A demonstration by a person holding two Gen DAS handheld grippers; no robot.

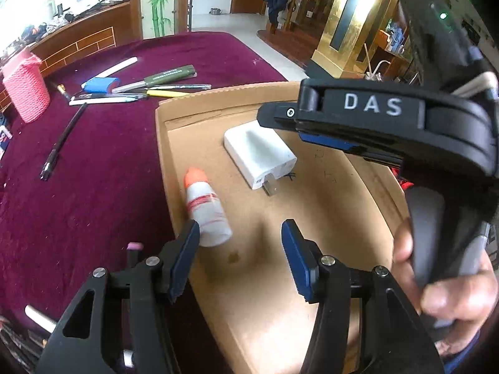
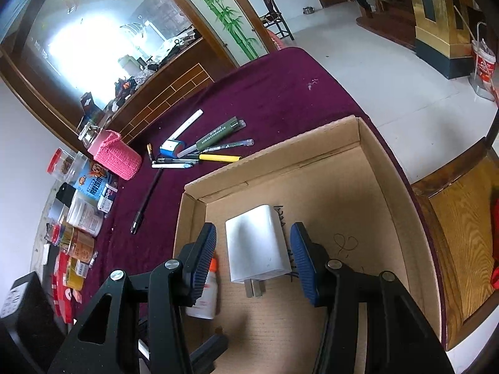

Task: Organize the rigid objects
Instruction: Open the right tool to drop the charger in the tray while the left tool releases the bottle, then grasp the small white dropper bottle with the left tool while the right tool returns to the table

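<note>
A shallow cardboard box [image 1: 162, 131] [image 2: 374, 162] lies on the maroon tablecloth. In it are a white plug charger [image 1: 259, 152] [image 2: 255, 243] and a small white bottle with an orange cap [image 1: 205, 208] [image 2: 205, 296] lying on its side by the left wall. My left gripper [image 1: 240, 258] is open and empty above the box, just right of the bottle. My right gripper [image 2: 252, 261] is open, its fingers apart on either side of the charger, above it. It shows from the side in the left wrist view [image 1: 358, 118].
Several pens and markers [image 2: 215, 146] [image 1: 156, 84], a blue tape roll [image 2: 170, 149] and a long black pen [image 2: 146, 199] lie on the cloth behind the box. A pink knitted holder [image 1: 26, 93] [image 2: 118, 159] and jars [image 2: 84, 215] stand left. A wooden chair [image 2: 461, 233] is right.
</note>
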